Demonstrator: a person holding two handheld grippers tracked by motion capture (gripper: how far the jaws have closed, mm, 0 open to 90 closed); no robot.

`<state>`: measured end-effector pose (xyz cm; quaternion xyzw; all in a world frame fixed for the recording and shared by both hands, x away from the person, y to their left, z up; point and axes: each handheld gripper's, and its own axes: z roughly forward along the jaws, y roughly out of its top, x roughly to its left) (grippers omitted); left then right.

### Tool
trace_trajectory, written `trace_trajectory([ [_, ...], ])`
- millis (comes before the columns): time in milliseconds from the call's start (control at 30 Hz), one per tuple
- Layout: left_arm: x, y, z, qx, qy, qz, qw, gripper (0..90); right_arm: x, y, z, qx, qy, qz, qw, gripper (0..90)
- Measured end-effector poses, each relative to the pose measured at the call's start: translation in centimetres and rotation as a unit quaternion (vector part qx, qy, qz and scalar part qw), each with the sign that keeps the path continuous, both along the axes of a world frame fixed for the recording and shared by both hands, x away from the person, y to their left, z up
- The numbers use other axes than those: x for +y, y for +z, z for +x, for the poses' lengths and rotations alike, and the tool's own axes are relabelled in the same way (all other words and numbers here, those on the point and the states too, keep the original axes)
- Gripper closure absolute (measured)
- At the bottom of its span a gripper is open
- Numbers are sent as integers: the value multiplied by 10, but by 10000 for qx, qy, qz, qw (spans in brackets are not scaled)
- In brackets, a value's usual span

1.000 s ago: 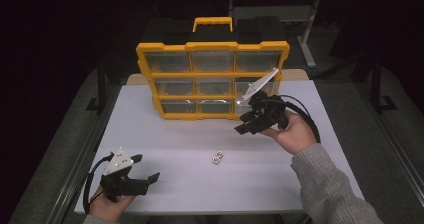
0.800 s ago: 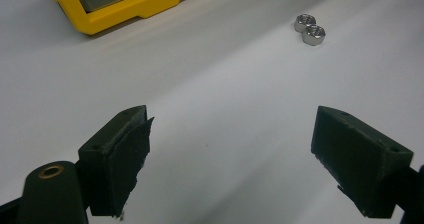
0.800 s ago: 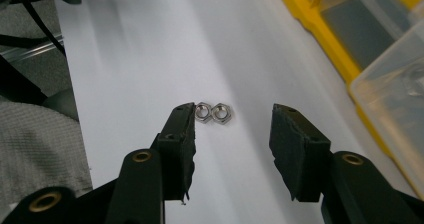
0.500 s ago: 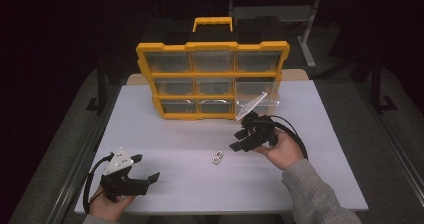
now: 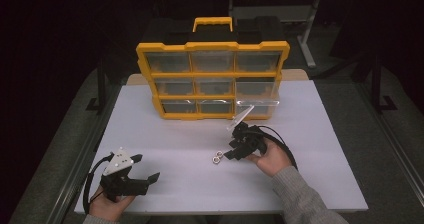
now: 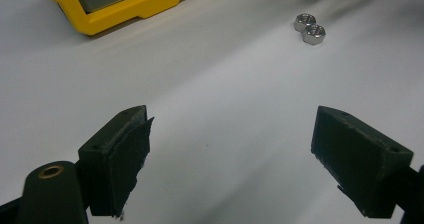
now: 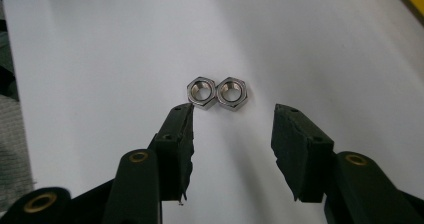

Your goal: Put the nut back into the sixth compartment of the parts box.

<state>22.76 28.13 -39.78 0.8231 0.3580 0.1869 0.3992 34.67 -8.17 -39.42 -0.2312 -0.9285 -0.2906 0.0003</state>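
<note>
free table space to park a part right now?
Bare: the white table between the organizer and the left gripper; also right of the right gripper. Crowded: around the two nuts, just ahead of that gripper's open jaws.

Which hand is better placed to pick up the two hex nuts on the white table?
Right. The right tool sits just short of the hex nuts, jaws open and aimed at them. The left tool rests near the table's front left corner, far from them.
</note>
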Motion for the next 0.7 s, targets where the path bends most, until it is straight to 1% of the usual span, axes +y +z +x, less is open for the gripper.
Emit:
trace_trajectory([
  [167,0,-1,0,4,1,-4,10000,153,9,-13,4,-18,-39,-90,10000,529],
  [233,-2,-1,0,1,0,-51,10000,152,12,-19,8,-12,-21,-107,9999,536],
  [300,-2,-1,0,0,-14,-28,10000,152,16,-24,9,13,-30,-184,9998,551],
  [367,-1,-1,0,-6,-7,-43,10000,152,20,-28,9,-26,10,-237,9997,559],
  [400,0,-1,0,24,-12,0,10000,152,21,-29,9,-9,21,-242,9997,564],
  [433,-1,-1,0,24,10,-39,10000,153,23,-30,9,-25,42,-250,9997,572],
  [533,0,-1,0,13,10,-53,10000,152,27,-33,9,-71,65,-398,9992,589],
  [567,1,-1,0,2,14,-63,10000,152,28,-33,9,-119,87,-400,9991,602],
  [700,1,-1,1,13,17,-67,10000,152,31,-32,9,-176,96,-348,9992,621],
])
